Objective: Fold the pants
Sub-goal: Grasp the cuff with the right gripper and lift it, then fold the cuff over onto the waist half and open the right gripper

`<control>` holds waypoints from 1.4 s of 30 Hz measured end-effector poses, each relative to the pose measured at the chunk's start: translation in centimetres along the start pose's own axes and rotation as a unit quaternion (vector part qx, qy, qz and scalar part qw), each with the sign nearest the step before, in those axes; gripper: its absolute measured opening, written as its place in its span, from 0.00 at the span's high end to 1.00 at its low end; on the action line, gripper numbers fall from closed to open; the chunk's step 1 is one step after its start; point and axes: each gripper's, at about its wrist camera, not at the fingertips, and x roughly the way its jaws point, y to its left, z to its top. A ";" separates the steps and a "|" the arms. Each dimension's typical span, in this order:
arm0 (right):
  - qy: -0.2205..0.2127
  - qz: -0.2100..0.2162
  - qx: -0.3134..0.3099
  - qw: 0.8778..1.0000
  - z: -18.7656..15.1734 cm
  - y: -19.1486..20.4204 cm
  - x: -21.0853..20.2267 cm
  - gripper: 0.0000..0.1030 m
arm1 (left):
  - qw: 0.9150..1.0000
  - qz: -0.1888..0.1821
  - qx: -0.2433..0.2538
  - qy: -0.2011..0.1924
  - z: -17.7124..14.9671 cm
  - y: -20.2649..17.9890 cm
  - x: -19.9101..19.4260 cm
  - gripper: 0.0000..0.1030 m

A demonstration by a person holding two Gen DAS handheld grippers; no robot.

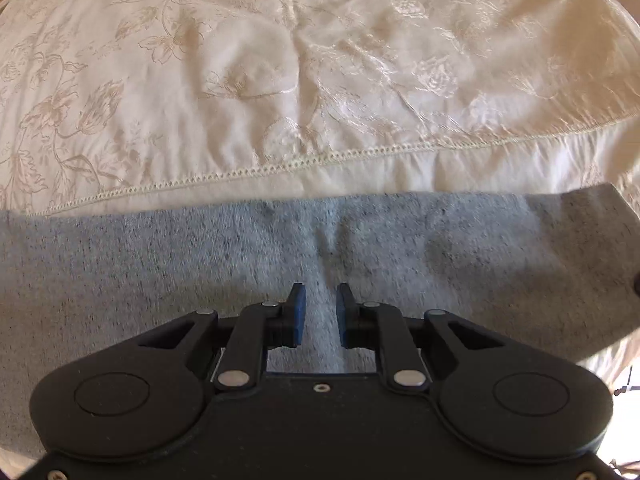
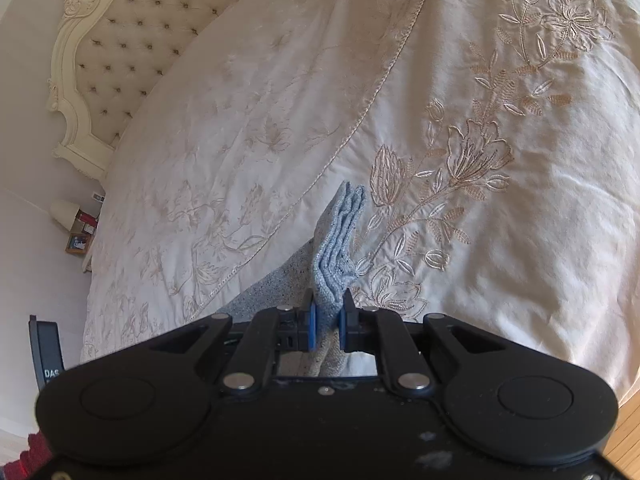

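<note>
From my left tool (image 1: pixel 321 312) I look steeply down on the grey pants (image 1: pixel 200 272), which lie as a wide band across the near edge of the bed, on the cream embroidered bedspread (image 1: pixel 280 80). The cloth runs right under the tool and past it on both sides. Its blue pads (image 1: pixel 299 316) stand a narrow gap apart with a raised ridge of the grey fabric showing between them; I cannot tell whether they press on it, and the picture is a bit smeared there.

My right tool (image 2: pixel 327 316) is clamped on a bunched, many-layered end of the pants (image 2: pixel 340 240). The folds stick up past the fingertips and tilt to the right, while more of the grey cloth trails down to the left below the tool. Beyond it the bedspread (image 2: pixel 500 260) spreads out with its flower stitching, and the tufted headboard (image 2: pixel 132 48) stands far off at upper left, with a small lamp (image 2: pixel 64 212) lower down by the wall
</note>
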 end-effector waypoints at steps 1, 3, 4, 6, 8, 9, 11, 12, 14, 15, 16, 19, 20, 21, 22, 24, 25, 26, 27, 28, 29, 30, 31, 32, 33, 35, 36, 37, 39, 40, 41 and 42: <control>-0.001 -0.001 -0.002 1.000 0.1 0.2 0.0 0.89 | 1.000 -0.003 0.005 0.006 -1.0 -0.2 -0.2 0.78; -0.003 -0.003 -0.005 1.000 0.1 0.7 0.0 0.89 | 0.999 -0.007 0.017 0.026 -2.4 -0.5 0.2 0.78; -0.004 -0.004 -0.007 1.000 0.1 0.9 0.0 0.89 | 0.999 -0.006 0.019 0.036 -3.1 -0.6 0.6 0.78; -0.007 -0.008 -0.013 1.000 0.0 1.5 -0.1 0.89 | 0.998 -0.001 0.017 0.057 -4.0 -0.4 1.9 0.78; -0.010 -0.014 -0.019 1.000 -0.1 2.1 -0.2 0.89 | 0.998 -0.005 0.018 0.064 -4.6 -0.1 2.8 0.78; -0.012 -0.017 -0.022 1.000 -0.3 2.5 -0.3 0.89 | 0.998 -0.009 0.022 0.062 -4.6 0.0 2.8 0.78; -0.018 -0.025 -0.031 0.999 -0.6 3.8 -0.7 0.89 | 0.998 -0.027 0.011 0.054 -4.2 0.6 2.0 0.78; -0.021 -0.028 -0.036 0.999 -0.8 4.5 -0.8 0.89 | 0.998 -0.039 0.004 0.043 -4.0 1.3 1.3 0.77; -0.027 -0.031 -0.053 0.998 -1.4 6.7 -1.2 0.89 | 0.999 -0.046 -0.003 0.022 -3.5 2.8 -0.2 0.77; -0.031 -0.028 -0.066 0.997 -1.7 8.2 -1.5 0.89 | 0.999 -0.046 -0.008 0.014 -3.4 3.9 -0.9 0.77; -0.034 -0.026 -0.079 0.996 -2.1 9.6 -1.7 0.89 | 0.999 -0.048 -0.015 0.008 -3.3 5.0 -1.5 0.77; -0.041 -0.013 -0.132 0.990 -3.7 14.9 -2.2 0.89 | 0.998 -0.054 -0.045 0.006 -3.5 9.4 -2.6 0.77; -0.042 -0.004 -0.148 0.988 -4.5 16.8 -2.2 0.89 | 0.997 -0.054 -0.054 0.006 -3.6 10.9 -2.9 0.77; -0.042 0.009 -0.164 0.986 -5.4 18.8 -2.2 0.89 | 0.997 -0.052 -0.061 0.005 -4.0 12.4 -3.3 0.77; -0.040 0.023 -0.177 0.983 -6.4 20.6 -2.1 0.88 | 0.997 -0.049 -0.066 0.003 -4.3 13.8 -3.6 0.77; -0.031 0.049 -0.200 0.978 -8.6 23.9 -1.2 0.88 | 0.996 -0.038 -0.077 0.000 -5.1 17.0 -4.3 0.77; -0.020 0.063 -0.215 0.974 -10.2 25.9 -0.4 0.88 | 0.996 -0.033 -0.083 -0.001 -5.5 18.5 -4.6 0.77; -0.008 0.074 -0.227 0.971 -11.6 27.3 0.7 0.88 | 0.995 -0.028 -0.093 -0.002 -6.0 20.1 -4.9 0.77; 0.008 0.082 -0.239 0.967 -13.5 28.8 2.2 0.88 | 0.994 -0.024 -0.102 -0.002 -6.4 21.5 -5.1 0.77; 0.024 0.085 -0.247 0.965 -15.2 29.9 3.7 0.88 | 0.994 -0.019 -0.111 0.000 -6.9 22.8 -5.3 0.77; 0.040 0.088 -0.252 0.963 -16.9 30.7 5.3 0.88 | 0.993 -0.013 -0.118 0.001 -7.4 24.2 -5.5 0.77; 0.059 0.090 -0.259 0.960 -19.0 31.6 7.2 0.88 | 0.992 -0.007 -0.123 0.002 -8.2 25.4 -5.6 0.77; 0.072 0.088 -0.269 0.956 -20.6 32.2 8.7 0.88 | 0.992 -0.002 -0.126 0.004 -8.6 26.4 -5.8 0.77; 0.087 0.081 -0.284 0.951 -22.7 32.8 10.6 0.88 | 0.992 0.003 -0.129 0.006 -9.0 27.5 -5.9 0.77; 0.101 0.073 -0.297 0.947 -24.4 33.3 12.1 0.88 | 0.991 0.008 -0.134 0.007 -9.5 28.5 -6.2 0.77; 0.124 0.052 -0.320 0.938 -27.5 34.0 14.6 0.88 | 0.990 0.016 -0.139 0.007 -10.3 30.1 -6.6 0.77; 0.132 0.044 -0.330 0.934 -28.5 34.2 15.5 0.86 | 0.990 0.018 -0.140 0.006 -10.6 30.9 -7.0 0.77; 0.139 0.043 -0.338 0.930 -29.0 34.3 16.0 0.84 | 0.990 0.020 -0.142 0.005 -10.9 31.6 -7.2 0.77; 0.142 0.049 -0.350 0.925 -29.5 34.7 15.9 0.81 | 0.989 0.020 -0.144 0.001 -11.2 32.8 -7.6 0.77; 0.141 0.057 -0.353 0.923 -29.4 34.9 15.6 0.78 | 0.989 0.020 -0.144 -0.001 -11.4 33.1 -8.0 0.77; 0.143 0.066 -0.350 0.923 -29.1 34.9 15.4 0.75 | 0.990 0.018 -0.143 -0.003 -11.2 33.3 -8.1 0.77; 0.148 0.077 -0.343 0.924 -28.8 34.9 15.2 0.72 | 0.990 0.017 -0.142 -0.007 -11.0 33.5 -8.2 0.77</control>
